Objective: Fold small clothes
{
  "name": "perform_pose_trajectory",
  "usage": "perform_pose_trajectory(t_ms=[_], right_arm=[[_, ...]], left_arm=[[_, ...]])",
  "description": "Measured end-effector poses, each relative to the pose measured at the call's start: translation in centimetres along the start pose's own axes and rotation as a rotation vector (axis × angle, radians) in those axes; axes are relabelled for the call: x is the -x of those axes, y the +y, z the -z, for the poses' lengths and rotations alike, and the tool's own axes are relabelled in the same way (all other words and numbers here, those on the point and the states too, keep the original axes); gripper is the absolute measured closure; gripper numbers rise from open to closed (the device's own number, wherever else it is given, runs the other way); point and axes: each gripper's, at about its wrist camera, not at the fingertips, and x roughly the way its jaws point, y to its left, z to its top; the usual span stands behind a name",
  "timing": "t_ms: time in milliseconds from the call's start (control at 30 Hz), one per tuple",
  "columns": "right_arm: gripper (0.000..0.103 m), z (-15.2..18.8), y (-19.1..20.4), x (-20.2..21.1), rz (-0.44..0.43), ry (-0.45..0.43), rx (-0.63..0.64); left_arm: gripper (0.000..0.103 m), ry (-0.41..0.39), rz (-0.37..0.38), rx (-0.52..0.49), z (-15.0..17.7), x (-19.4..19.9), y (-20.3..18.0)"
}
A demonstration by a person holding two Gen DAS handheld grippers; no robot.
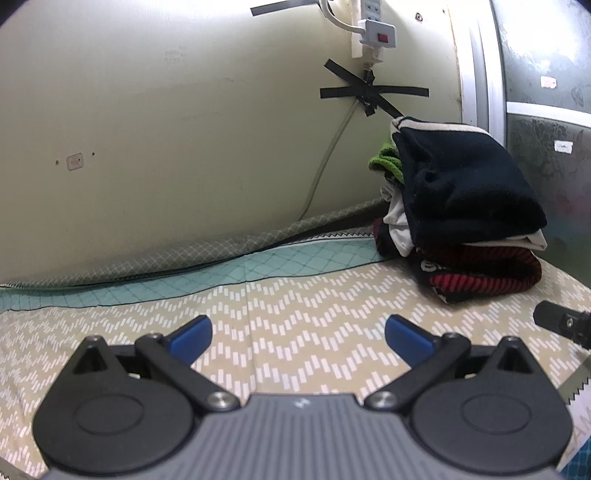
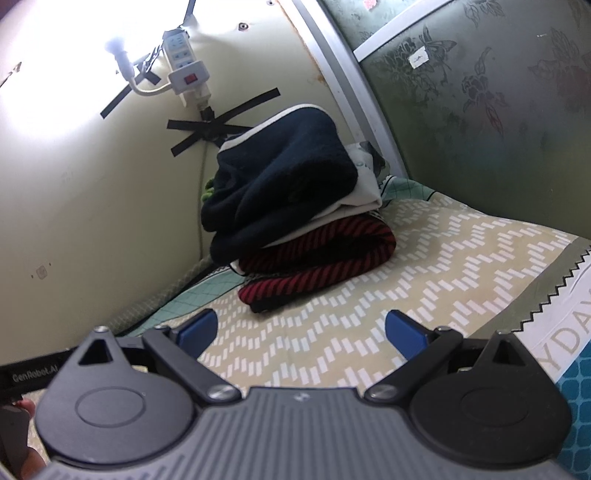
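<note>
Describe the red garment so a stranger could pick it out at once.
Look to the corner where the pale wall meets the patterned bedsheet; a stack of folded clothes sits there. The red-and-black striped garment is at the bottom, under a white piece and a dark navy one.

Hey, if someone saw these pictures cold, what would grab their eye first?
Probably the stack of folded clothes in the corner of the bed, a dark navy garment on top, white layers under it, and a red-and-black striped one at the bottom. Next, the power strip on the wall above, with black tape crossed below it. Up close, the left gripper and right gripper are both open and empty over the zigzag sheet.
</note>
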Motion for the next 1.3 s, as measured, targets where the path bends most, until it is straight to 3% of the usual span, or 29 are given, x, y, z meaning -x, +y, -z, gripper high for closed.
perform_pose_trajectory(t_ms=[233, 500, 1100, 1300], right_arm=[[0.011, 0.0, 0.0, 0.1, -0.004, -0.004, -0.005], [0.011, 0.1, 0.1, 0.2, -0.007, 0.004, 0.001], [0.011, 0.5, 0.7, 0.7, -0.029, 0.026, 0.044], [0.011, 0.5, 1.0, 0.7, -0.030, 0.034, 0.058]], left_arm=[[0.000, 0.084, 0.078, 0.041, -0.2, -0.6, 0.6], [0.000, 0.069, 0.046, 0.015, -0.1, -0.4, 0.1], [0.000, 0.095, 0.098, 0.044, -0.1, -1.1, 0.7], [0.000, 0.096, 0.058, 0.031, -0.1, -1.3, 0.6]])
